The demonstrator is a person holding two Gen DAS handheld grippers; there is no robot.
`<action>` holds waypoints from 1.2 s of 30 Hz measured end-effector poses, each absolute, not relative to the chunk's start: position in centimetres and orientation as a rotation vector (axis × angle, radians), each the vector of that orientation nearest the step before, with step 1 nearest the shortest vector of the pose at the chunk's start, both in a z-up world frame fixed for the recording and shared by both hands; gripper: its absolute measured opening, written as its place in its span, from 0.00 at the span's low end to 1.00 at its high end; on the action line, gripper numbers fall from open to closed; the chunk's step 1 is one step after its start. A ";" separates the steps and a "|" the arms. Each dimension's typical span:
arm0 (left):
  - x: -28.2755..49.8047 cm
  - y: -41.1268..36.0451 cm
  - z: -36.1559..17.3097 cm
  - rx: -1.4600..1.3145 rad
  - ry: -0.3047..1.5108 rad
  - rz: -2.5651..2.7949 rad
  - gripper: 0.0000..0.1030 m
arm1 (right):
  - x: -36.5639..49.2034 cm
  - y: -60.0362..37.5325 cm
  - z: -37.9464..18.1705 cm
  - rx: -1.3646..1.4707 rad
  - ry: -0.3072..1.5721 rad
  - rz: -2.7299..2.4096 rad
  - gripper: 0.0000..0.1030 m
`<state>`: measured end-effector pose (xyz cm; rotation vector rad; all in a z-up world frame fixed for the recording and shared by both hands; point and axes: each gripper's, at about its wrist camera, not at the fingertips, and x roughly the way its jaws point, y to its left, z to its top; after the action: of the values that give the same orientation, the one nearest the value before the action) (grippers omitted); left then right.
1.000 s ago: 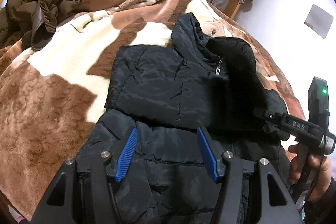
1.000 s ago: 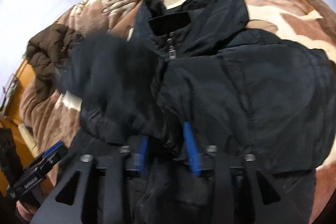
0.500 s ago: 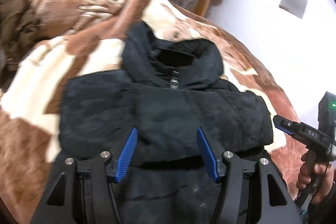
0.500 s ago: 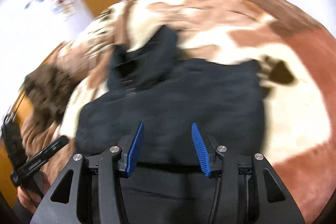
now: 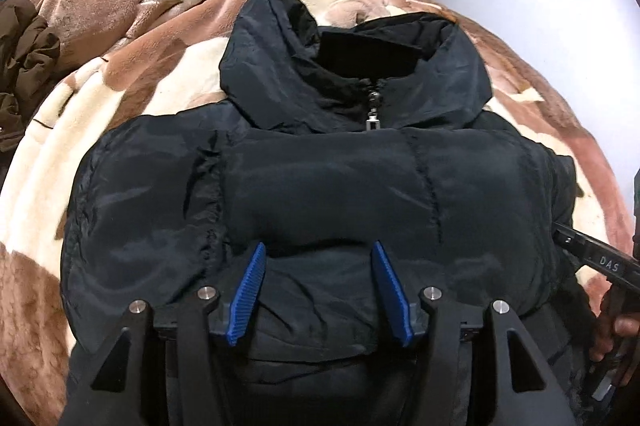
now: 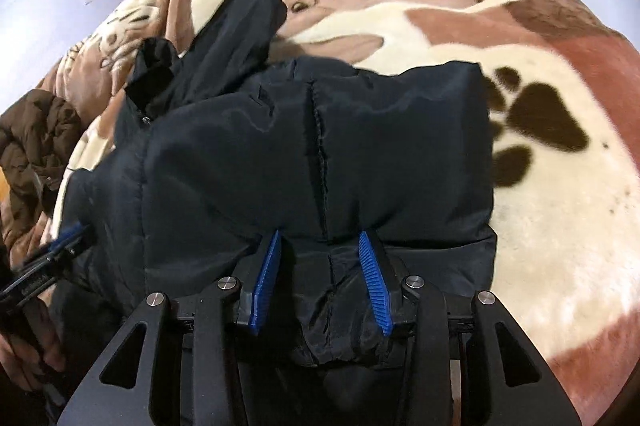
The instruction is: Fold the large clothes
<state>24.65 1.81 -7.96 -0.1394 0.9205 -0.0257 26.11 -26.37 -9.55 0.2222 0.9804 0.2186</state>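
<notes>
A black padded jacket (image 5: 320, 194) lies on a bed covered by a brown and cream plush blanket (image 5: 120, 74) printed with paw marks. Its sleeves are folded across the chest, the hood (image 5: 352, 66) points toward the far side of the bed, and the zip pull (image 5: 373, 122) sits at the collar.

The left claw (image 5: 320, 288) hangs over the near part of the jacket with its blue pads (image 5: 248, 294) set wide apart; loose fabric lies between them, but the pads do not press on it.

The right claw (image 6: 324, 280) is over the jacket's right side, near the blanket's dark paw print (image 6: 532, 122). Its jaws have just been closing and stand about half apart, with a bunched fold of black fabric between the blue pads (image 6: 266, 282). Whether the pads already pinch that fold cannot be told.

A brown quilted coat (image 6: 36, 146) lies crumpled at the left edge of the bed, well apart from the jacket.
</notes>
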 end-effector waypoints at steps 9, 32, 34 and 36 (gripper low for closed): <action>24.7 2.1 -4.4 -0.152 0.852 -0.021 0.56 | 25.4 -26.8 -3.7 0.179 0.873 0.212 0.41; 28.9 2.5 -7.7 -0.124 0.916 0.011 0.56 | 29.0 -23.4 -5.5 0.029 0.980 0.150 0.39; 27.2 3.0 -5.9 -0.157 0.879 0.001 0.55 | 27.2 -23.1 -4.3 0.040 0.944 0.169 0.39; 25.4 3.1 -4.6 -0.171 0.842 -0.006 0.55 | 25.2 -22.4 -3.9 0.032 0.916 0.191 0.39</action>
<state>25.35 3.07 -4.61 -0.1711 0.8424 -0.0057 25.17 -22.45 -3.94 0.0320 0.9163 0.1910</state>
